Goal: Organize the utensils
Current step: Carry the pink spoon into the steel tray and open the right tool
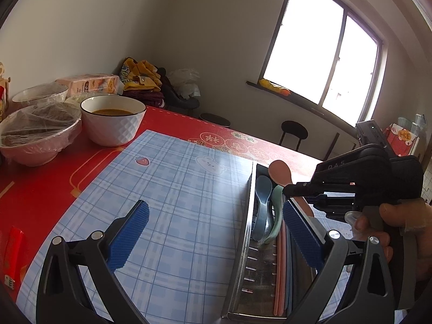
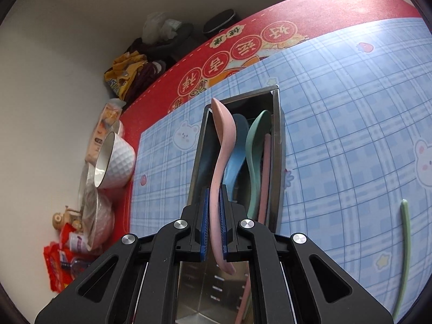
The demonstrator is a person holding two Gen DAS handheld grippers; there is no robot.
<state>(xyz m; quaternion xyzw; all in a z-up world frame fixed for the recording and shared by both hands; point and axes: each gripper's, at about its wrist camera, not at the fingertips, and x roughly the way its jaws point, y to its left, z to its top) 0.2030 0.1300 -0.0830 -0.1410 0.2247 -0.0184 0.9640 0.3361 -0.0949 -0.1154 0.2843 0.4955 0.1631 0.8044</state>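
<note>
A steel utensil box (image 2: pixel 278 145) lies on the blue plaid mat (image 2: pixel 351 108). In it lie a blue spoon (image 2: pixel 236 151), a green spoon (image 2: pixel 256 145) and pink chopsticks (image 2: pixel 266 170). My right gripper (image 2: pixel 214 202) is shut on a pink spoon (image 2: pixel 221 140) and holds it over the box, bowl end pointing away. In the left wrist view the box (image 1: pixel 247 243), the blue spoon (image 1: pixel 262 197), the green spoon (image 1: pixel 275 216) and the pink spoon (image 1: pixel 280 172) show at right. My left gripper (image 1: pixel 216 232) is open and empty over the mat, left of the box.
A green chopstick (image 2: pixel 405 248) lies on the mat right of the box. A white bowl of soup (image 1: pixel 113 118) and two wrapped bowls (image 1: pixel 37 135) stand on the red tablecloth (image 1: pixel 40 183) at far left. Stools (image 1: pixel 294 132) stand beyond the table.
</note>
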